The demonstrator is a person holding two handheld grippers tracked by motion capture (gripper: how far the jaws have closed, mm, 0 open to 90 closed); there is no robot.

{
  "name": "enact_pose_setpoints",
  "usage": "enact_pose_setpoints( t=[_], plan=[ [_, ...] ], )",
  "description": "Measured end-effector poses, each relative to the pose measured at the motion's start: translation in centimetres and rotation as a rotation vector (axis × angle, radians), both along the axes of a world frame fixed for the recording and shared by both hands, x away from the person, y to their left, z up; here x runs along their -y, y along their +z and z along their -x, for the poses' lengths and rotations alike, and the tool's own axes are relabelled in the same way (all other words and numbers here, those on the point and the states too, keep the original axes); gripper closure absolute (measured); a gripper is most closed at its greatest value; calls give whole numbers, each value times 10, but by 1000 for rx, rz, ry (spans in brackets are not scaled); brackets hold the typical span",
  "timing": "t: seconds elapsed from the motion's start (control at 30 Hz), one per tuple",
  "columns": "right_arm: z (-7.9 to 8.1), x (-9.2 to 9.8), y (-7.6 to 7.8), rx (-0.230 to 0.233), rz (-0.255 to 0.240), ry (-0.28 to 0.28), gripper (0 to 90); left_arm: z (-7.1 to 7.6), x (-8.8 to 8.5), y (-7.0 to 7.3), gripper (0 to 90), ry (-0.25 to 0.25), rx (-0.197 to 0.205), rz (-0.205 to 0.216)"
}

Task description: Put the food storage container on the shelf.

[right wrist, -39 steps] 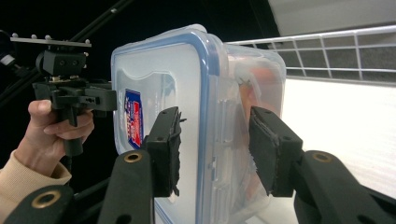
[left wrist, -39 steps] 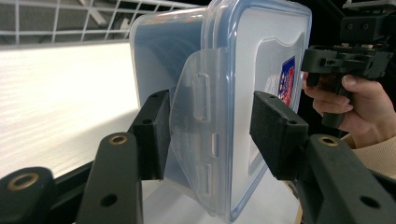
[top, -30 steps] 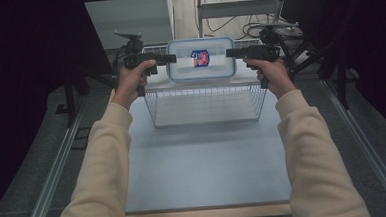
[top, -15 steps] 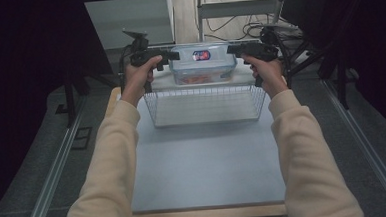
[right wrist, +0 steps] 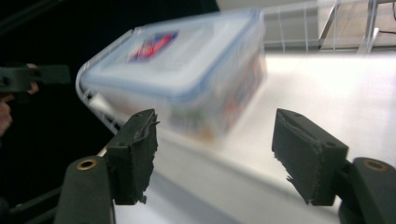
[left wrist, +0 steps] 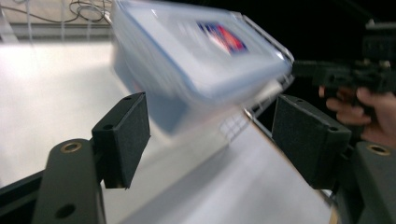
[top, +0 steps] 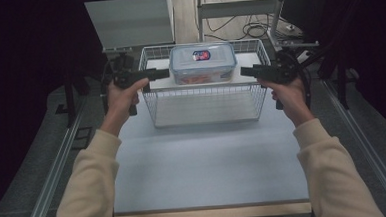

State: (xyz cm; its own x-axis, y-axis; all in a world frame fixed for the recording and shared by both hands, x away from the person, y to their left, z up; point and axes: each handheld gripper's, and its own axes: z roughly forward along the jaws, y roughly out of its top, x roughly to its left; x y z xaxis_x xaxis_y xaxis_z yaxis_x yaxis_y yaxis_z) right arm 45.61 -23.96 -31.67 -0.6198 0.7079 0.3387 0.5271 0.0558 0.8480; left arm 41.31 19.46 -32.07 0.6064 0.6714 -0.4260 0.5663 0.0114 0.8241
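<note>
Plastic container w/ blue-edged lid and red/blue label sits inside the wire basket, toward its far side, on the white table. High view: left claw just outside the basket's left wall, tip pointing at the box, gap between them. Right claw likewise at the right wall, apart from the box. Person's hands grip both tools, cream sleeves come in from the bottom. Jaw spacing too small to read here.

Left gripper view: left claw jaws wide apart, nothing between the pads. Container blurred, ahead and above, not touching. Other hand w/ right claw at far right.

Right gripper view: right claw jaws wide apart, empty. Container blurred ahead, basket rim wires beneath it. Left claw at far left.
</note>
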Motion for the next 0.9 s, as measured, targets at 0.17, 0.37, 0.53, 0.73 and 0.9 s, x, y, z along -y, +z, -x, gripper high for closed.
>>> enact_pose_setpoints(
  t=[0.17,0.37,0.53,0.73,0.9],
  plan=[
    [35,15,-19,22,34,64,260,42,-3,-23,269,-24,22,-21],
    [80,26,-48,50,97,109,238,86,1,-56,262,-41,42,-73],
    [106,28,-81,33,112,148,228,110,4,-88,257,-55,32,-93],
    [113,25,-99,27,128,158,207,114,7,-102,245,-52,19,-128],
    [119,28,-102,45,124,146,185,114,7,-106,233,-50,16,-133]
  ],
)
